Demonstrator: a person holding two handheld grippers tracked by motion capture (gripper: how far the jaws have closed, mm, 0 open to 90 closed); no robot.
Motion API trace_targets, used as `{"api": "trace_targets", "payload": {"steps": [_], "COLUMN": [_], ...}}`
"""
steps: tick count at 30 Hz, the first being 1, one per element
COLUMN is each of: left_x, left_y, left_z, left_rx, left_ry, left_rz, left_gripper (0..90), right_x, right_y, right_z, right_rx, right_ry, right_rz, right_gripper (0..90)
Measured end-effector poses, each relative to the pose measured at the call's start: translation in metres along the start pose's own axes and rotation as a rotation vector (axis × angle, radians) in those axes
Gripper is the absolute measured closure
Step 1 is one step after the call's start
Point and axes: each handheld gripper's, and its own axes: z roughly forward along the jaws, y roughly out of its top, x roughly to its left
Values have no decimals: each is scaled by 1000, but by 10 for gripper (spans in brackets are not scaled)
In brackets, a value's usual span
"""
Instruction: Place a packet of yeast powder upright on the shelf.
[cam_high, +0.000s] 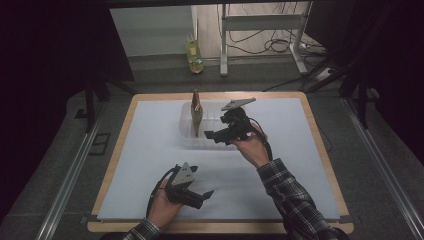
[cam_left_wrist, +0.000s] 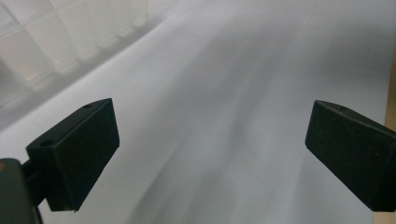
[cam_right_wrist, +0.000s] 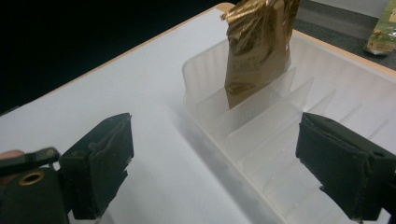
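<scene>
A gold foil packet (cam_high: 197, 112) stands upright in the left end slot of a clear plastic divider tray (cam_high: 186, 136) at the middle back of the table. My right gripper (cam_high: 216, 137) is open at the tray's front rim, just right of the packet, with nothing between its jaws. In the right gripper view the packet (cam_right_wrist: 257, 46) rises behind the tray's dividers (cam_right_wrist: 261, 126), ahead of the open right gripper (cam_right_wrist: 219, 163). My left gripper (cam_high: 206, 197) rests low near the table's front edge. It is open and empty (cam_left_wrist: 210, 149) over the white sheet.
A white sheet (cam_high: 145, 150) covers the wooden table (cam_high: 320, 145). On the floor beyond the table stand a yellow-green package (cam_high: 194, 55), a desk frame (cam_high: 260, 22) and cables. The tray's corner (cam_left_wrist: 56, 42) lies far off in the left gripper view.
</scene>
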Motion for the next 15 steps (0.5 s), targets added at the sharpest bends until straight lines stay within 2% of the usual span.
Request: {"api": "trace_targets", "payload": {"steps": [6,11,15], "left_x": [1,0,0], "left_y": [-1,0,0], "left_z": [1,1,2], "left_rx": [5,9,12], "left_ry": [-6,-5,-6], "left_rz": [-2,1,-1], "left_gripper": [27,27,27], "right_x": [3,4,3], "right_y": [-11,-22,-31], "right_z": [-7,-15,-23], "right_rx": [17,6,13], "right_ry": [-1,14,3], "right_rz": [-18,-20,-35], "right_gripper": [101,74,61]}}
